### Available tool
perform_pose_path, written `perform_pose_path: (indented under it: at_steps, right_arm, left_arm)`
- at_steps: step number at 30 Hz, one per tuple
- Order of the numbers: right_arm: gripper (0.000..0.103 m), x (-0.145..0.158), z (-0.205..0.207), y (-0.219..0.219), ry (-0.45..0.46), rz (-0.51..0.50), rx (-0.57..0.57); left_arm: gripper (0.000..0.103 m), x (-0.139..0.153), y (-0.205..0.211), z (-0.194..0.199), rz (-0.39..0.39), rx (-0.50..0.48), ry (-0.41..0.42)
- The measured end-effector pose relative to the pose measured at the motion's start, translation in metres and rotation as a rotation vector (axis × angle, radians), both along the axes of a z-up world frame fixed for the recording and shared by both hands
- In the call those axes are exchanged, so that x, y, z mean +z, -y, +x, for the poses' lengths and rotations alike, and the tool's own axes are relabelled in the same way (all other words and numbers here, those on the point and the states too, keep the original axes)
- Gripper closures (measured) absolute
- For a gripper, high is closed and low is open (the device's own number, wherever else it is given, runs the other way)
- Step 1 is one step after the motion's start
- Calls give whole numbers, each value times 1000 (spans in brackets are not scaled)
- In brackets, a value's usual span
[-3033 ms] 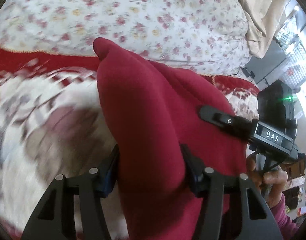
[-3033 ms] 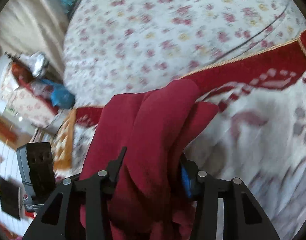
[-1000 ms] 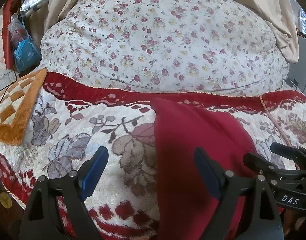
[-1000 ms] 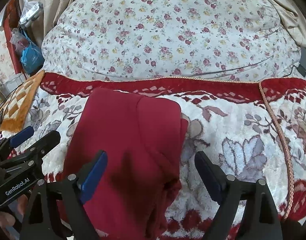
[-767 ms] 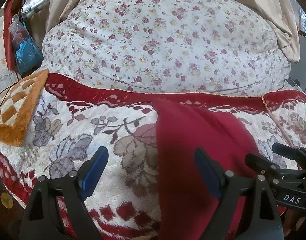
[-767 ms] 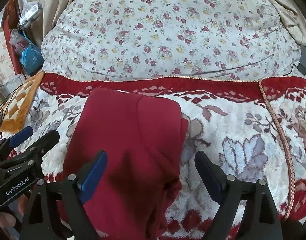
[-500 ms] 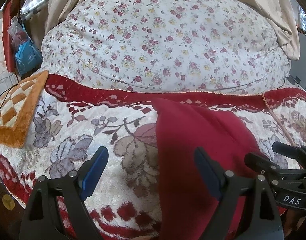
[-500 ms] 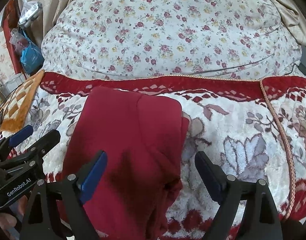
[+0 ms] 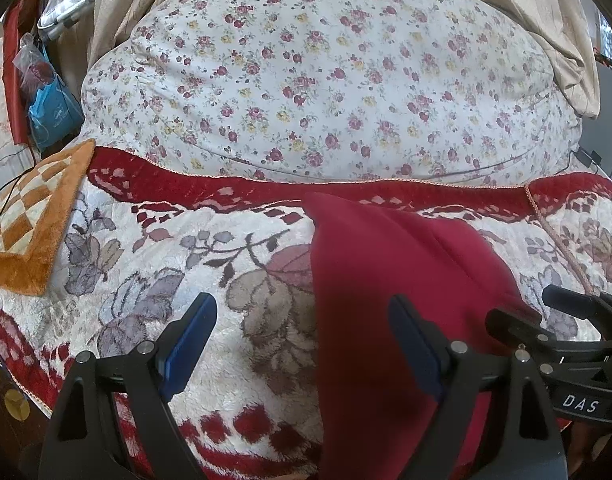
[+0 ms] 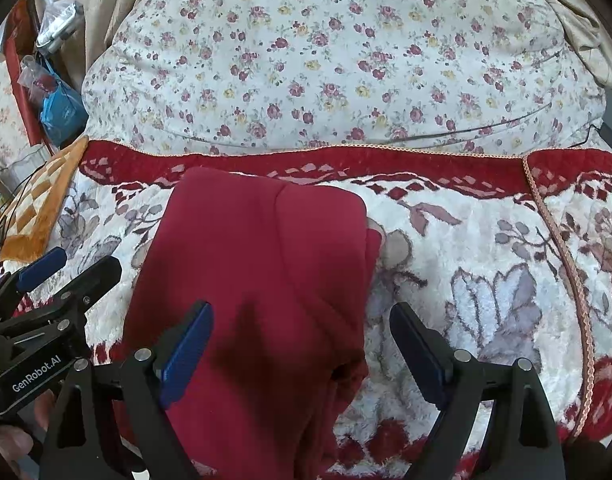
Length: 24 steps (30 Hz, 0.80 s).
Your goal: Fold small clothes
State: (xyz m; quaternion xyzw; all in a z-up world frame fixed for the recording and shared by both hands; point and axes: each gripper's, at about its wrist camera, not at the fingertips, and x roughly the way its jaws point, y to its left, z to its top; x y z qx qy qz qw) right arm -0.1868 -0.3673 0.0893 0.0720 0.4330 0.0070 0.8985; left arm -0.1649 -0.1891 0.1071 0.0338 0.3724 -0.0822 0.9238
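The red cloth point(image 10: 257, 280) lies folded on the flowery blanket point(image 10: 486, 280), near its far red edge. The left gripper point(image 9: 301, 336) and the right gripper point(image 10: 301, 340) hang over it, jaws wide open, holding nothing. A big flowered pillow point(image 9: 326, 80) sits behind.

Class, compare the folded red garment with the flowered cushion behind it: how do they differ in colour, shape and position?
The red garment is one plain dark red; the flowered cushion is white with small red and yellow blossoms. The garment lies flat and folded on the patterned blanket; the cushion bulges, rounded, beyond the blanket's red border. The garment is nearer the grippers. Both are soft fabric, and neither is gripped.
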Motion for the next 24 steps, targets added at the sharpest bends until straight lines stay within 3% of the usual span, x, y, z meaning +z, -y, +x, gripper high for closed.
perform_pose_path:
  at_steps: [24]
  right_arm:
    - [10,-2,3,6,-9,4,-3]
  left_arm:
    - [17,0,2,6,10,-20,-10]
